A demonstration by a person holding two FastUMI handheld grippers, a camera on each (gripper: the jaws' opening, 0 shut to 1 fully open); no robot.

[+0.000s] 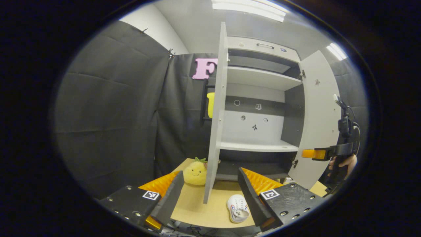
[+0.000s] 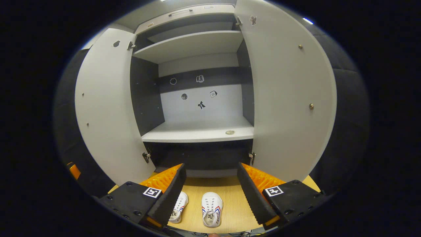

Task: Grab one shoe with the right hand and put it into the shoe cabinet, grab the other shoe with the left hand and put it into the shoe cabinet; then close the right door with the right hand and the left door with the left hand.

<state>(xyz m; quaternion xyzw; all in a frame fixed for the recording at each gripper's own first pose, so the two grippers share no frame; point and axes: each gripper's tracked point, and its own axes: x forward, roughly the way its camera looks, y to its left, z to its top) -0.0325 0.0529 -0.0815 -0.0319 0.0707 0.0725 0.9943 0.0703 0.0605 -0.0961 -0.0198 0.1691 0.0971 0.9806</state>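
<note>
Two small white shoes with red and blue stripes lie on the wooden tabletop before the cabinet, one (image 2: 212,209) in the middle and one (image 2: 179,205) partly behind a finger. My right gripper (image 2: 211,168) hovers open above them, nothing between its fingers. The white shoe cabinet (image 2: 200,133) stands with its left door (image 2: 108,108) and right door (image 2: 286,98) swung wide. My left gripper (image 1: 210,174) is open and empty, off to the cabinet's left. It looks past the left door's edge (image 1: 215,115) at one shoe (image 1: 237,208). A hand (image 1: 343,163) holds the right gripper (image 1: 315,153) beside the right door (image 1: 317,115).
A yellow plush toy (image 1: 194,172) sits on the table (image 1: 200,204) just left of the left door. A small round disc (image 2: 230,132) lies on the cabinet's middle shelf. Black cloth walls close in the booth on both sides.
</note>
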